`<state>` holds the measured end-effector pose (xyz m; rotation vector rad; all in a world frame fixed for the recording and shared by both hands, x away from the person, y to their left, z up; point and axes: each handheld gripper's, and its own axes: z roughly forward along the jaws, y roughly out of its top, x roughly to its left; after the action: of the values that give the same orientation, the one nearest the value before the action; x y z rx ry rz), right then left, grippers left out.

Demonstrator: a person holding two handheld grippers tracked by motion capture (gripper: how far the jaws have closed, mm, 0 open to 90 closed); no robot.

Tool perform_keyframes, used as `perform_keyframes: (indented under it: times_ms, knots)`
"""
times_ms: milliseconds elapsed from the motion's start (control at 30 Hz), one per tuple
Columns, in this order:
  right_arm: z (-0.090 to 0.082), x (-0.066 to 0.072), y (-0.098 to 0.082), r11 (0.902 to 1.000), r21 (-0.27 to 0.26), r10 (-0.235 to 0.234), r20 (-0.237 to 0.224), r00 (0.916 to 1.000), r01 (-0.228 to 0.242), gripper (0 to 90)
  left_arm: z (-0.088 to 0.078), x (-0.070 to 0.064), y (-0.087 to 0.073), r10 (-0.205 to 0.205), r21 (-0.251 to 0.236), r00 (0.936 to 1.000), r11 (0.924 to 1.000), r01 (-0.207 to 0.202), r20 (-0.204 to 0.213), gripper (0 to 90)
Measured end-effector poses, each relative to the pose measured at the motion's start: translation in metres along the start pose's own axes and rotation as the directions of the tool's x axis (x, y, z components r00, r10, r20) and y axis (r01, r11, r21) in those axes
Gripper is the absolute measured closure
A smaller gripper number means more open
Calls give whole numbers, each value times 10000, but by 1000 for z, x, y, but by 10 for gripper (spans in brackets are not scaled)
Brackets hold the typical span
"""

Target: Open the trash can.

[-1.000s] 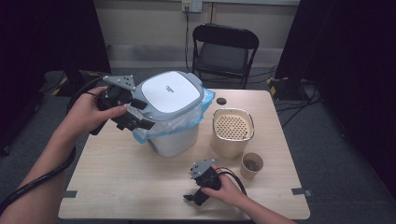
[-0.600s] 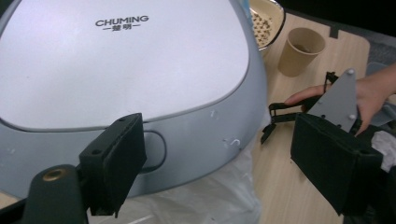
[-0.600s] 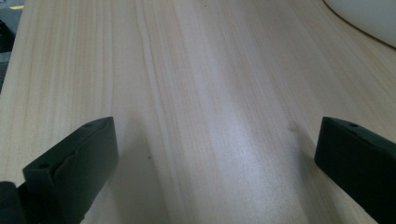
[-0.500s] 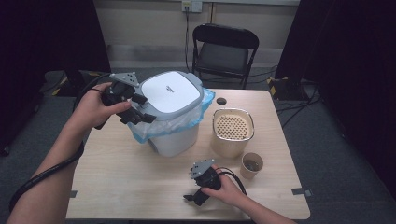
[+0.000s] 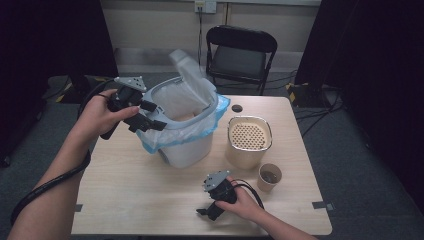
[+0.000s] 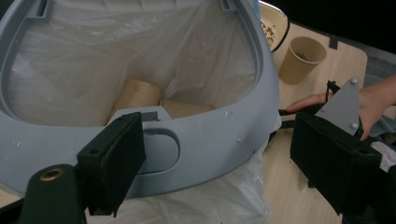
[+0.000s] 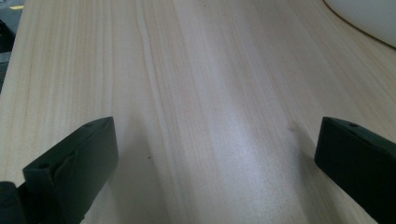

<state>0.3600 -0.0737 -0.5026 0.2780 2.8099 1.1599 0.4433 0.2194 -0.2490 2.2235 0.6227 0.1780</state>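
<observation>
The bin [image 5: 182,132] stands mid-tabletop [image 5: 125,200], lid [image 5: 192,75] tipped up. The left gripper [image 5: 145,117] sits at its front rim, fingers spread around the latch, probably to work it. Nearer the person, the right gripper [image 5: 212,202] rests, fingers spread, empty.

table [image 7: 210,93]: pale smooth wood | bin [image 6: 210,140]: grey shiny plastic | bag [image 6: 116,56]: thin see-through plastic | cup [image 6: 301,58]: matt brown paper

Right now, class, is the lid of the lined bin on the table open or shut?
Open. The lid stands tipped up behind the bin, and the left gripper view looks into its white liner at brown paper cups inside.
</observation>
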Motion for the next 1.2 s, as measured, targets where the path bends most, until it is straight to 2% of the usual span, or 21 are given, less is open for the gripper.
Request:
perform_keyframes:
  times_ms: [33,100,200,333,467,533,600,667,733,867,900,1133,1200]
  knots:
    - [0,0,0,10000,2,-9,-4,10000,9,0,-1,0,0,-132,-26,9999,9999,132,36,184]
    - [0,0,0,10000,-1,-21,-1,10000,21,0,-1,-2,-2,83,-72,10000,9999,-83,23,197]
    - [0,0,0,10000,1,1,-2,10000,-1,0,-3,-5,-5,76,-496,9998,9987,-67,186,197]
    - [0,0,0,10000,9,21,-27,10000,-21,0,-4,-13,-8,302,-262,9991,9992,-294,303,195]
    - [0,0,0,10000,32,50,-17,10000,-50,0,-3,-26,-13,495,-446,9974,9979,-472,531,195]
    - [0,0,0,9999,65,79,-4,10000,-79,0,1,-35,-16,746,-384,9933,9967,-715,884,195]
    - [0,0,0,10000,77,40,28,10000,-40,0,7,-45,-19,980,-233,9895,9951,-960,1064,189]
    - [0,0,0,10000,67,26,18,10000,-26,0,9,-49,-21,1063,-162,9876,9943,-1051,1158,189]
    - [0,0,0,10000,71,48,25,10000,-48,0,17,-59,-24,1269,-195,9815,9919,-1254,1431,188]
    - [0,0,0,10000,66,60,17,10000,-60,0,23,-67,-27,1302,-293,9786,9915,-1271,1592,188]
    - [0,0,0,10000,62,61,23,10000,-61,0,27,-71,-30,1397,-384,9751,9901,-1351,1724,187]
    - [0,1,0,9999,103,126,19,9999,-126,0,41,-77,-42,1373,-375,9714,9905,-1326,1936,186]
    - [0,0,0,10000,27,23,38,10000,-24,0,44,-78,-46,1362,-412,9708,9906,-1306,1976,186]
